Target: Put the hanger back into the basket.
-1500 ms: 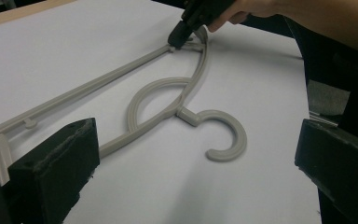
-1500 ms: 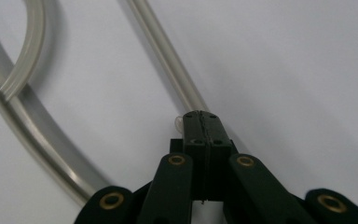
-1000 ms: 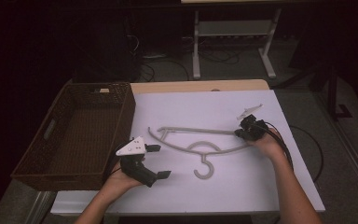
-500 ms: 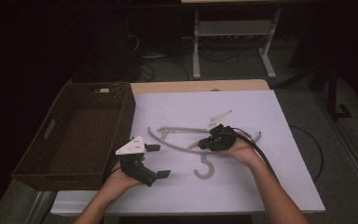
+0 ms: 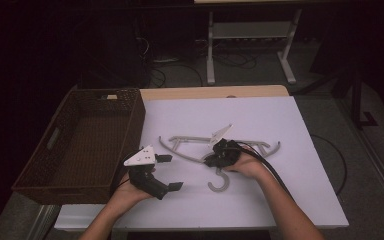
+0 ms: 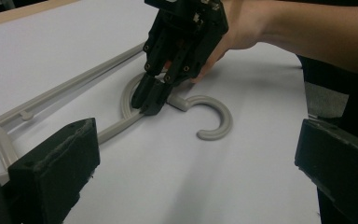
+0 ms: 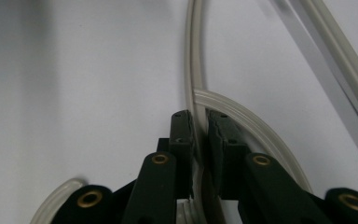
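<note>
- The grey plastic hanger (image 5: 200,145) lies flat on the white table (image 5: 305,190), near the middle, its hook (image 5: 220,181) curling toward the person's side.
- The right gripper (image 5: 215,159) is down on the hanger at the neck, where the curved arms meet above the hook.
- In the right gripper view its fingers (image 7: 182,140) are pinched in on a thin grey strand of the hanger (image 7: 193,65), one pad on each side, so the plastic is clamped between them.
- The left gripper view has the same grab from the side: the right gripper (image 6: 151,100) is tilted down, tips on the hanger (image 6: 121,119) just beside the hook (image 6: 214,126), with the right hand (image 6: 242,23) behind it.
- The left gripper (image 5: 169,172) sits low on the table, near the front edge, left of the hook and apart from the hanger.
- Its fingers (image 6: 56,163) are spread wide with nothing between them, just bare white table.
- The left hand (image 5: 125,192) grips the handle from below, grey plate on top.
- A brown wicker basket (image 5: 55,140) sits at the table's left edge, just beside the left gripper.
- Black cable (image 5: 275,172) trails back over the right wrist.
</note>
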